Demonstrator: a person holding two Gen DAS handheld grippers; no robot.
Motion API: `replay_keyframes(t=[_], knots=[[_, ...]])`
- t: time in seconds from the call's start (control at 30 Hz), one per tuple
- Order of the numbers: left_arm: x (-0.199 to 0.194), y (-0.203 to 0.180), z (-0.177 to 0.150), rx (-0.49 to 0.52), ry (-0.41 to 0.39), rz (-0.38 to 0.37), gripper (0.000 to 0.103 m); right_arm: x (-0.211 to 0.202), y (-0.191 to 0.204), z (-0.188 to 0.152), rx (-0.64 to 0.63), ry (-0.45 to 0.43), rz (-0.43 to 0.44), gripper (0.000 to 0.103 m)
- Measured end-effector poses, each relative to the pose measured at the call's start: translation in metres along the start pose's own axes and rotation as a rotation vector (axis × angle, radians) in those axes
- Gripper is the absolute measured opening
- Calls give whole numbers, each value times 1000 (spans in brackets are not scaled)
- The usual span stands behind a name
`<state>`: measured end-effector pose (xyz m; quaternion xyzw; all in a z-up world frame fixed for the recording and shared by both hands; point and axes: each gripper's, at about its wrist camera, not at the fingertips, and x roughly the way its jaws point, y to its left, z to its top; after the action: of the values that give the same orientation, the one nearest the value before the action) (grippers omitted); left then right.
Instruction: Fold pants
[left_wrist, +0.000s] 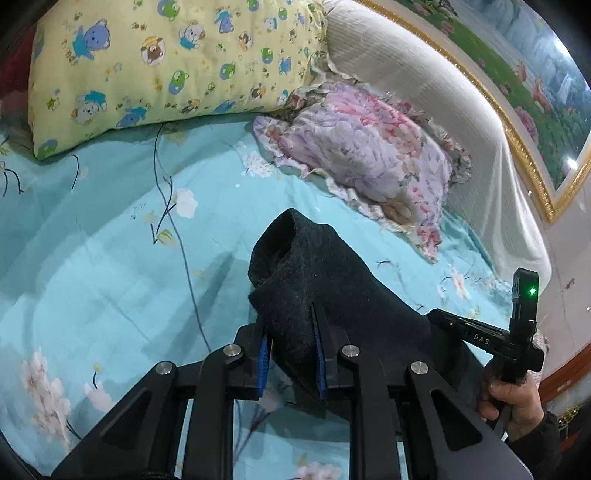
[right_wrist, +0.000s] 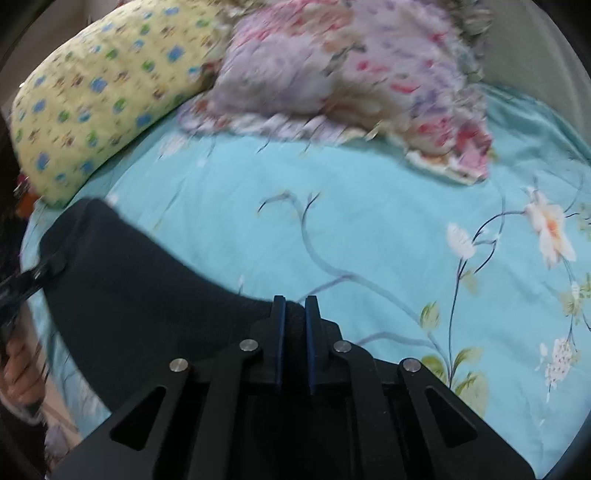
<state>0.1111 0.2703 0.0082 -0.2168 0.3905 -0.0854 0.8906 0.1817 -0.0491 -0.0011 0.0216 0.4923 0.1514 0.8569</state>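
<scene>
Left wrist view, progress: I judge the fold barely begun; the pants (left_wrist: 332, 288) are bunched and lifted, no finished crease showing, so the folding proper is left.
Left wrist view, left gripper (left_wrist: 291, 350): I have it clamped on the pants, a thick wad of dark cloth pinched between the blue pads.
Left wrist view, pants: the cloth rises ahead of my fingers into a rolled hump and trails off to the right toward the other tool.
Left wrist view, right hand (left_wrist: 517, 398): low to the right of my claw, gripping the handle of the other gripper.
Left wrist view, surroundings: floral bedsheet (left_wrist: 110, 258) under and ahead of the claw; yellow pillow (left_wrist: 166, 62) far ahead to the left; flowered pillow (left_wrist: 369, 155) ahead to the right.

Right wrist view, right gripper (right_wrist: 294, 332): nearly closed, pinching an edge of the pants (right_wrist: 129, 295) between its pads.
Right wrist view, pants: a dark sheet stretches from my fingers out to the left, where the left gripper (right_wrist: 48, 269) bites its far corner.
Right wrist view, progress: both ends are held, the cloth spans between the claws; laying it flat and doubling it over remains, I reckon.
Right wrist view, clarity: blurred.
</scene>
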Motion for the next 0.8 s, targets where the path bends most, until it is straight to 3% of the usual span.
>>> replay_keyframes(t=[0.13,0.2,0.27,0.37,0.43,0.5,0.63,0.8], knots=[[29,9,-10,45,67,95,25,23,5,-11,21,-17,-59,11],[29,11,-12,60,68,137,46,25,0,-12,63,-34,-57,17],[22,13,-12,54,50,163,58,13,-4,-13,105,-55,-39,22],[6,17,-9,22,13,176,64,-18,-10,-21,142,-115,-33,26],[-7,17,-7,11,-8,190,67,-37,-12,-30,168,-154,-24,39],[-17,10,-8,18,-22,184,69,-58,-15,-42,187,-199,-13,43],[-24,-15,-9,67,-30,161,74,-87,-17,-70,219,-234,-13,43],[-9,-58,-20,141,25,108,75,-110,-32,-108,287,-222,-21,44]])
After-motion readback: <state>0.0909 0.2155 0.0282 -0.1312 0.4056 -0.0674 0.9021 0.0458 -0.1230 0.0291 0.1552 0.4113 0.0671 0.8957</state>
